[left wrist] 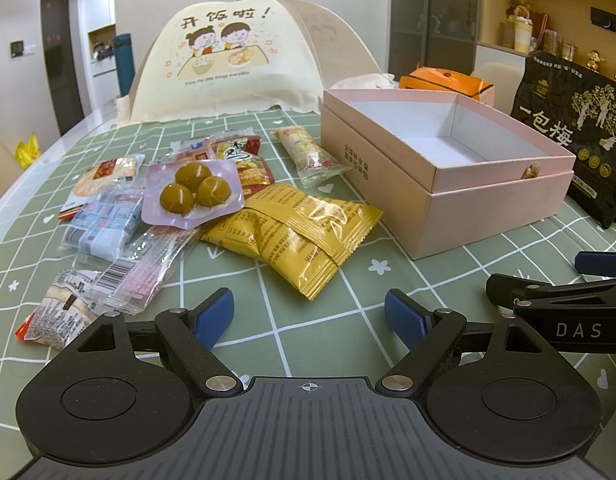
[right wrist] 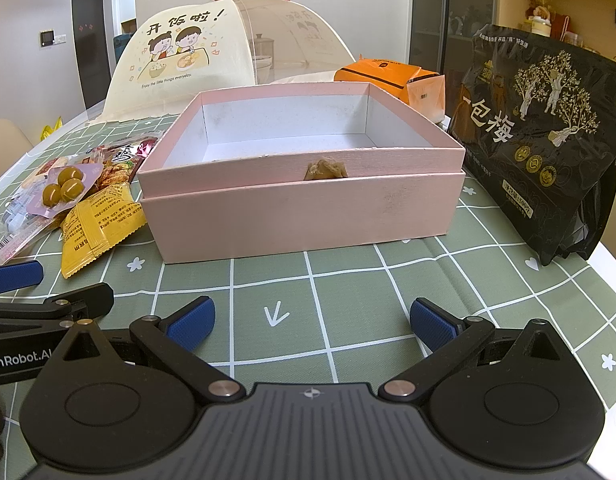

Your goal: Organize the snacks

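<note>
A pile of snack packets lies on the green checked tablecloth: a yellow packet (left wrist: 296,232), a purple pack of three green balls (left wrist: 194,194), a clear wrapped bar (left wrist: 309,156) and several others. An open, empty pink box (left wrist: 439,168) stands to their right; it also shows in the right wrist view (right wrist: 300,200). My left gripper (left wrist: 309,316) is open and empty, just short of the yellow packet. My right gripper (right wrist: 311,320) is open and empty in front of the pink box. The yellow packet (right wrist: 96,228) lies left of the box.
A cream mesh food cover (left wrist: 224,64) stands at the back. A black plum bag (right wrist: 547,148) stands right of the box, an orange box (right wrist: 399,78) behind it. The table edge runs along the left (left wrist: 36,172).
</note>
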`<move>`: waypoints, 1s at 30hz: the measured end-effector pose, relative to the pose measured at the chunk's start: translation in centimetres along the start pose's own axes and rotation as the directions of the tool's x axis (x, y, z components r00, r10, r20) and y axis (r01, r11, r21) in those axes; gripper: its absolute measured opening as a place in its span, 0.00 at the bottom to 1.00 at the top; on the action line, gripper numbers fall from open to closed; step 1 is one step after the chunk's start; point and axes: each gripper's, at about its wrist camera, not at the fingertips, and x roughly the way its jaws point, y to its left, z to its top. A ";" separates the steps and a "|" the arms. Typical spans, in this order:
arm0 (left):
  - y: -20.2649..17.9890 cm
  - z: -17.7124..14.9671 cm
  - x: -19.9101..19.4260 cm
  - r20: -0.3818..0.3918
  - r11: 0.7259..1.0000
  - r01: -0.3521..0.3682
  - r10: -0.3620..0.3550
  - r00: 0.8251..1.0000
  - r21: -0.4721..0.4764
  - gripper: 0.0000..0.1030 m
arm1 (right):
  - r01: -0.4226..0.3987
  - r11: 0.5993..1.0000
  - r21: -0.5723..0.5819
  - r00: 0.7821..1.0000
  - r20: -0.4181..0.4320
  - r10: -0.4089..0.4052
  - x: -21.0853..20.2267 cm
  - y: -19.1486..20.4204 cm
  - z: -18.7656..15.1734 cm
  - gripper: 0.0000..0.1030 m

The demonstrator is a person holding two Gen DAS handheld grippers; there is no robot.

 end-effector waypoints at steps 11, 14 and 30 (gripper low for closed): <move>2.5 0.9 -2.2 -0.139 0.994 0.061 -0.074 0.988 -0.094 0.81 | -0.020 1.000 -0.006 0.992 -0.128 0.019 -1.0 0.1 0.6 1.00; 5.5 1.5 -3.7 -0.141 0.986 0.042 -0.066 0.988 -0.163 0.79 | -0.017 1.000 -0.017 0.986 -0.168 0.013 -1.5 0.2 0.6 1.00; 16.4 3.3 -4.8 -0.196 0.961 -0.065 0.011 0.980 -0.270 0.74 | -0.299 0.913 -0.278 0.952 -0.151 0.266 5.0 13.1 8.2 0.99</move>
